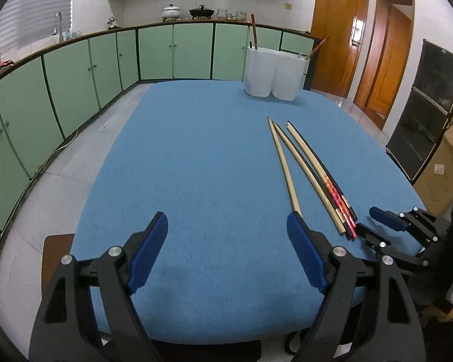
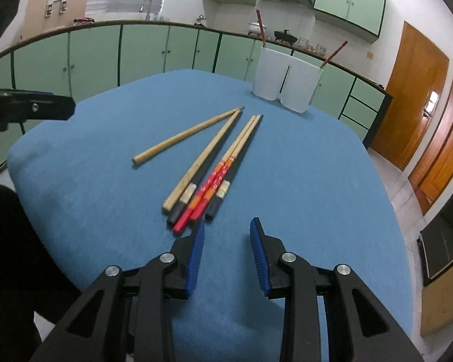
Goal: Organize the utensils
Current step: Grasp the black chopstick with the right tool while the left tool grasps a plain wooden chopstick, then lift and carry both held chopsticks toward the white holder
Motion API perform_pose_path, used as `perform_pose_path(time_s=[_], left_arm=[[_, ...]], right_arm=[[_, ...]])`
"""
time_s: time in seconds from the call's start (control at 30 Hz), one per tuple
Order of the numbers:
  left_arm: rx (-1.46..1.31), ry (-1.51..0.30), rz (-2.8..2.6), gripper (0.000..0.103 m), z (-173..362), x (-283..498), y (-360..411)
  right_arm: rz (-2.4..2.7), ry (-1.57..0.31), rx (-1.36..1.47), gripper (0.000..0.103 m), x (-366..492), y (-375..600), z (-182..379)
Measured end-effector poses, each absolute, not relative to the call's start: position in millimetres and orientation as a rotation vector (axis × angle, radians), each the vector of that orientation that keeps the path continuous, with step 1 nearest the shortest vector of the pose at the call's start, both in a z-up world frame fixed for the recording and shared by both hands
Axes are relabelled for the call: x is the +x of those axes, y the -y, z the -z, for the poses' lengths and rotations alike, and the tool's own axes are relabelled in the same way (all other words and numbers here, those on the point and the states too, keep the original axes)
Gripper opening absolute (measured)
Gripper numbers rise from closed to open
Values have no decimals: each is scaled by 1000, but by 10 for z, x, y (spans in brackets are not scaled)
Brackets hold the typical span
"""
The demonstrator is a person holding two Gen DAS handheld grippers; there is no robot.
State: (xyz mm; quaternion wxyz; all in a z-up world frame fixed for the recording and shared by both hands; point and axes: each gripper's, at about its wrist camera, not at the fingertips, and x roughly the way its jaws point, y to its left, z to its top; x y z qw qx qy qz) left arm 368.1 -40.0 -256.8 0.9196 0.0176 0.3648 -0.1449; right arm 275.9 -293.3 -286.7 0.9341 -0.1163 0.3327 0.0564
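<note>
Several chopsticks [image 2: 214, 163] lie bunched on the blue table [image 2: 317, 181]: plain wooden, dark-handled and red-patterned ones, with one plain wooden chopstick [image 2: 184, 137] angled apart to the left. They also show in the left wrist view [image 1: 311, 169]. A white two-cup holder [image 2: 287, 78] stands at the far edge with a chopstick in each cup; it also shows in the left wrist view [image 1: 274, 72]. My right gripper [image 2: 226, 226] is open and empty just short of the handle ends. My left gripper [image 1: 226, 220] is wide open and empty, left of the chopsticks.
Green kitchen cabinets [image 1: 75, 81] curve around the far and left sides. Wooden doors [image 2: 413, 96] and a dark cabinet [image 1: 422, 114] stand to the right. The right gripper shows in the left wrist view [image 1: 374, 220] at the table's right edge.
</note>
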Motion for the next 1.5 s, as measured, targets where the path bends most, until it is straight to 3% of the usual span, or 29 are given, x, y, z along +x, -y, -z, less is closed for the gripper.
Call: perform_pose_path(time_s=[0.27,0.3,0.33,0.43,0.87,0.93,1.1,1.33,1.5], left_arm=[[26,-767,315,79,2686,3691,450],[23,-769,321,79,2697,3695,475],[25,-769,328,79,2705,3699,507],[31,-771,353,79,2731,3726,616],[152,-805,354,77,3129,3934,1321],[166,-780,344,64,3128,3937,1374],[146,-755,343,10,3111,3934,1421],[50,-752,129,6,3140,3863,1198],[55,-762,134,10,3128,3793,1192]], right_arm=[[-133,-677,-184,29,2909,2937,2885],[-132,-679,-176,25,2919,2961,2881],[-122,-678,-176,12,2929,2988,2877],[-80,-682,-158,7,2963,3150,2886],[29,-689,-87,7,2915,3681,2902],[26,-687,-82,7,2921,3689,2905],[23,-683,-74,8,2920,3687,2918],[49,-680,-57,9,2917,3661,2930],[26,-666,-88,10,2883,3571,2925]])
